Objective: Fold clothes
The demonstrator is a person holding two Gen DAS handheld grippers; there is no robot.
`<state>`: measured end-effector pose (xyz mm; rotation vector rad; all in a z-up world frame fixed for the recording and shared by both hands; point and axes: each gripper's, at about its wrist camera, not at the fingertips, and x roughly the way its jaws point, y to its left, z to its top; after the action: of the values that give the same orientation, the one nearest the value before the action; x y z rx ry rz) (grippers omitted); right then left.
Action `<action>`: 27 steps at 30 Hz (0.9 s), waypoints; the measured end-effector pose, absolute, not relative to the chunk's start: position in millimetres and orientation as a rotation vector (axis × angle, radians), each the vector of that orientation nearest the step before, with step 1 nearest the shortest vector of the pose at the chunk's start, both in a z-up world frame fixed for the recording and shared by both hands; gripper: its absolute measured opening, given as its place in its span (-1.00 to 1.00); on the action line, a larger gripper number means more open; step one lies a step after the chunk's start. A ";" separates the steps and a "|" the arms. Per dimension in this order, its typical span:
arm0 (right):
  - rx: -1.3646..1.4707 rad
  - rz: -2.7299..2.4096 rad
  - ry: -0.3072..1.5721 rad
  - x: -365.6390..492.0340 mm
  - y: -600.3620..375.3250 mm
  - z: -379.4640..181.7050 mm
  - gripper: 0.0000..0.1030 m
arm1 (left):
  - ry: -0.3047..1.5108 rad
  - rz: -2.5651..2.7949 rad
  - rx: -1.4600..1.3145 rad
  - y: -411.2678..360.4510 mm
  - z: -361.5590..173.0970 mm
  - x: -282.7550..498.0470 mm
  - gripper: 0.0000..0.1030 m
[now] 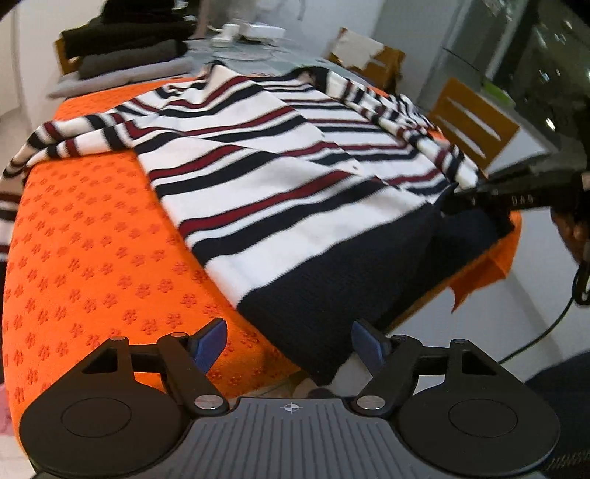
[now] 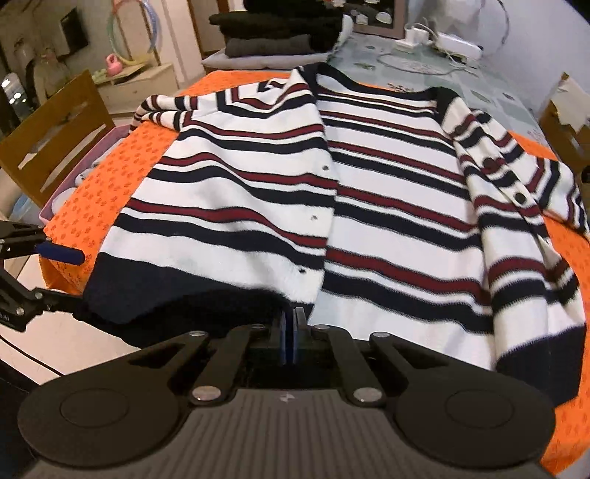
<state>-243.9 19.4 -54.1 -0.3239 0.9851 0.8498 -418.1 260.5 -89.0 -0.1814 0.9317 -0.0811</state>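
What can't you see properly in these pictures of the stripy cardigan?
- Left wrist view: the cardigan's left sleeve runs off the picture's left edge, so its cuff is cut off.
- Right wrist view: the right hand-held gripper is shut at the dark hem; its own body hides exactly how much cloth it pinches.
- Both views: the folded dark clothes at the far end are too small to name.
- The table under the orange mat is hidden.

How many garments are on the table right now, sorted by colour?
Striped white, navy and red cardigan, spread on the orange mat: 1
Black folded items in the far stack: at least 1, layers hard to separate
Dark grey folded item: 1
Light grey item at the bottom: 1
Total: at least 4
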 end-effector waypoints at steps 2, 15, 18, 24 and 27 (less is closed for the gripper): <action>-0.299 0.807 1.000 -242.2 6.1 -53.8 -0.91 | 0.935 -0.096 -0.166 258.3 -88.6 -418.3 0.48; -0.004 0.730 1.148 -235.3 7.6 -88.9 -0.25 | 0.928 -0.053 -0.178 276.7 -81.8 -411.4 0.48; -0.048 0.736 1.120 -241.5 19.6 -91.7 -0.76 | 0.924 -0.044 -0.178 279.9 -80.0 -411.2 0.50; -0.101 0.721 1.122 -240.4 13.4 -76.2 -0.89 | 0.920 -0.024 -0.198 287.0 -76.2 -409.5 0.50; -0.128 0.687 1.135 -234.9 1.3 -71.5 -0.89 | 0.913 -0.021 -0.208 288.4 -73.2 -409.1 0.50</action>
<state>-234.9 1.3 -71.5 -0.1277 1.1346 0.6873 -409.1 288.4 -73.2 -0.2078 0.9131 -0.0210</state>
